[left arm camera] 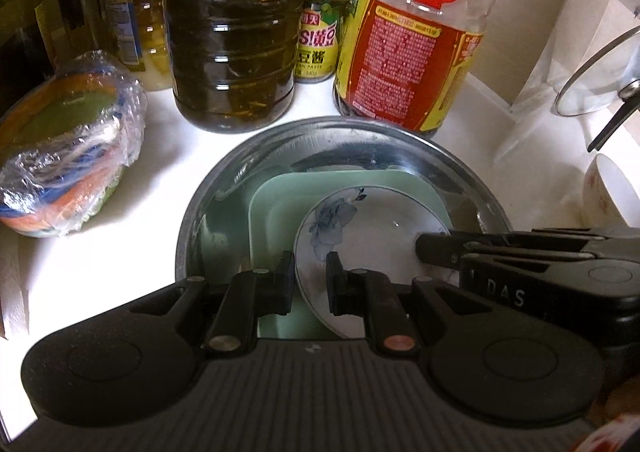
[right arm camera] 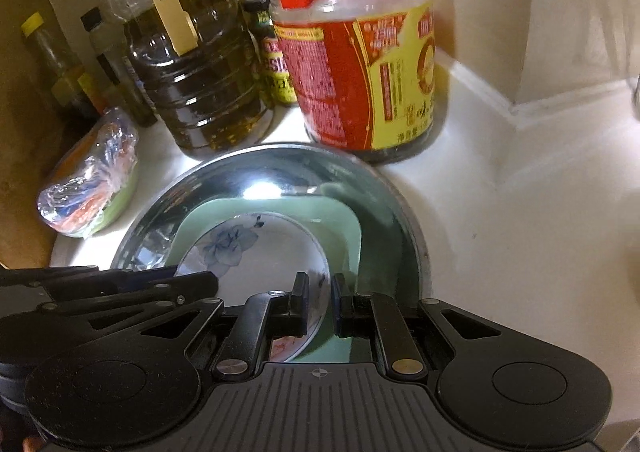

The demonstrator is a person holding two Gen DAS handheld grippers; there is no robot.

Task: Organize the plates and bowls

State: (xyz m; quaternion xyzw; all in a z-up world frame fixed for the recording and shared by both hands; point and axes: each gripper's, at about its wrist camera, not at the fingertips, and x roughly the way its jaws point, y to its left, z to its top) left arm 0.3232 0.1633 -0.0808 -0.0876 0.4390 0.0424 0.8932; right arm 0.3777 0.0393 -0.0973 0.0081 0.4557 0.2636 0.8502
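A white bowl with a blue flower [left arm camera: 372, 236] [right arm camera: 264, 248] sits inside a pale green square plate [left arm camera: 272, 203] [right arm camera: 344, 223]. Both lie in a steel basin [left arm camera: 240, 163] [right arm camera: 224, 175] on the white counter. My left gripper [left arm camera: 310, 280] [right arm camera: 208, 280] is shut on the bowl's left rim, which passes between its fingers. From the opposite side, my right gripper [right arm camera: 320, 304] [left arm camera: 420, 248] is shut on the bowl's right rim. Whether the bowl rests on the plate or hangs just above it, I cannot tell.
Right behind the basin stand a dark oil jug [left arm camera: 232, 51], a bean paste jar [left arm camera: 320, 35] and a red-handled sauce bottle [left arm camera: 408, 51]. A plastic-wrapped stack of coloured bowls [left arm camera: 68, 155] lies at the left. A glass lid [left arm camera: 600, 79] and another white bowl [left arm camera: 608, 191] are at the right.
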